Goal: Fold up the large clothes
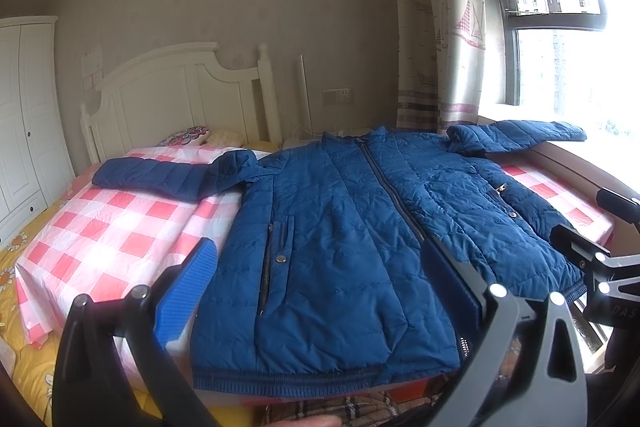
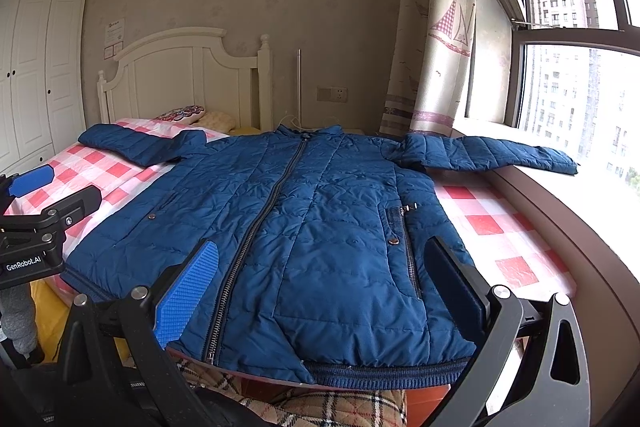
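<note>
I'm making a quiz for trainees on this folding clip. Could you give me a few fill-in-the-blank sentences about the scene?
1. The blue jacket lies flat with its front zipper ____.
2. Both sleeves are spread ____ from the body.
3. The jacket rests on a pink and white ____ sheet.
4. The left gripper and the right gripper hold ____.

Missing words: closed; outward; checked; nothing
</note>
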The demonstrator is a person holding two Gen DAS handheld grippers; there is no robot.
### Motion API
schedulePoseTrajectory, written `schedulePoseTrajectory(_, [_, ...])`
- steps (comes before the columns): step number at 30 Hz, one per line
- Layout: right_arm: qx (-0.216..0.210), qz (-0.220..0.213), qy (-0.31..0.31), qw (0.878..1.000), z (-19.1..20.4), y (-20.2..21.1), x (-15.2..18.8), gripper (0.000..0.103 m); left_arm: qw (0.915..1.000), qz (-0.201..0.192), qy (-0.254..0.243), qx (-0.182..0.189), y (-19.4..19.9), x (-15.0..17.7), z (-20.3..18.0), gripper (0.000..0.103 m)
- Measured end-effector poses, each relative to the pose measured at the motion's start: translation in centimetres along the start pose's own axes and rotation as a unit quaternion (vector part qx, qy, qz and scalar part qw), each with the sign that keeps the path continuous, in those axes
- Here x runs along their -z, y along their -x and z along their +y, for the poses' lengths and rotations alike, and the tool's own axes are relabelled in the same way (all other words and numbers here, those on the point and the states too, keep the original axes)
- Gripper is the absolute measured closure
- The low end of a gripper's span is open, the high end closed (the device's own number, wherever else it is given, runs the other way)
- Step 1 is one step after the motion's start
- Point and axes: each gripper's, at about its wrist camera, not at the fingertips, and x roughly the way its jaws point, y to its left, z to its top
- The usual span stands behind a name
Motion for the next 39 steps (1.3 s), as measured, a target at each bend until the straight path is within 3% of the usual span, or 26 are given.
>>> schedulePoseTrajectory(39, [-0.007,0.004,-0.009,1.0,-0.18,0.0,0.46,0.004,0.9998,0.014,0.013,0.005,-0.25,0.54,0.26,0.002])
